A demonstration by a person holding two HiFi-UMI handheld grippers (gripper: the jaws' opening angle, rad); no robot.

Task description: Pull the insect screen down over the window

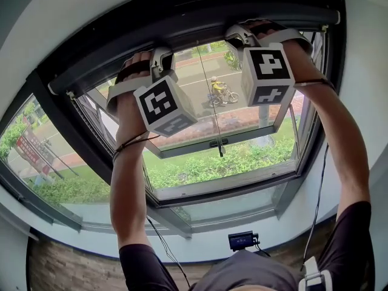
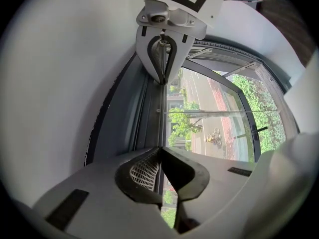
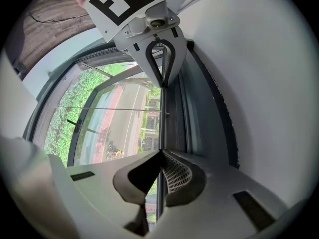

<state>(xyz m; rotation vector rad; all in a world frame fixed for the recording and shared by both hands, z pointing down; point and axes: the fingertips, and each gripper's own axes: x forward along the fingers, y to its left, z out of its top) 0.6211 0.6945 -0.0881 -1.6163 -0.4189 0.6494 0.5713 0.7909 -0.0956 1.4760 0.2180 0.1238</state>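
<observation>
Top of window: the bar [image 2: 163,113] is taken at two places, with the left gripper [image 1: 160,56] and right gripper [image 1: 242,36] each closed on it. Bar free between them and outboard of each. Headbox [image 1: 182,17] close above, wall [image 2: 60,83] just beyond it: tight upward. Cord [image 1: 213,108] hangs in the gap between the grippers, down to the handle [image 1: 218,143]. Open room below, in front of the glass [image 1: 200,168], down to the sill [image 1: 182,242]. Black device [image 1: 242,240] on the sill.

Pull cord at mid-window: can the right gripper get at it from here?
Probably yes: the cord hangs free just beside the right gripper, which must first release the screen bar.
</observation>
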